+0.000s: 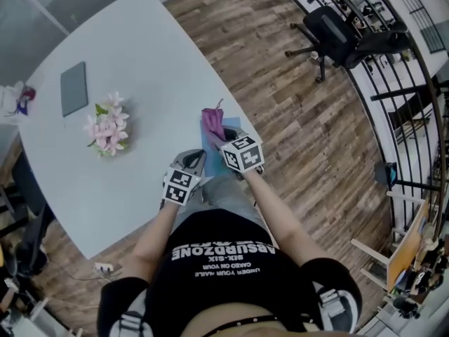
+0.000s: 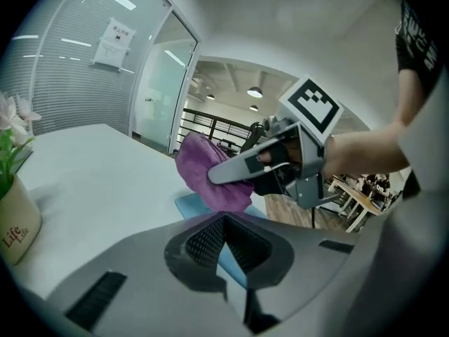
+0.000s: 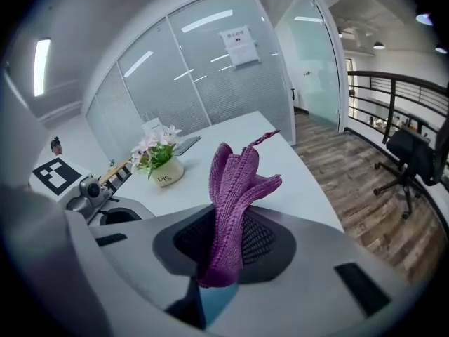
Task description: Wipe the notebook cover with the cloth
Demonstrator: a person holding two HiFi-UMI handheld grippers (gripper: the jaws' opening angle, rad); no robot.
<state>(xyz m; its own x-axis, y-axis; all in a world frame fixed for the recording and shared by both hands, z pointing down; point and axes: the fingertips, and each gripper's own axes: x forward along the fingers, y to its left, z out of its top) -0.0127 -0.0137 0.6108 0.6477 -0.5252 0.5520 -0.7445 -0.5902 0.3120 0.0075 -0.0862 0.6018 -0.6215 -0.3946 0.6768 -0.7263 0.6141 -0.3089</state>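
Purple knitted cloth (image 3: 237, 181) pinched in my right gripper (image 3: 224, 257), directly above the light-blue notebook (image 1: 206, 144) — left gripper (image 2: 228, 250) closed, empty, alongside.

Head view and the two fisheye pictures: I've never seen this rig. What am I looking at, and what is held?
There is no robot here. A person holds a gripper in each hand, and the cubes with square markers are part of the grippers. The head view looks down from the person's head. The other two pictures come from a camera riding on each gripper, looking along its jaws. On the white table are a blue notebook, a pot of flowers and, farther off, a grey book. The right gripper is clamped on a purple cloth, by the notebook. The left gripper has its jaws nearly together with blue showing in the gap. I cannot tell whether it grips the notebook.
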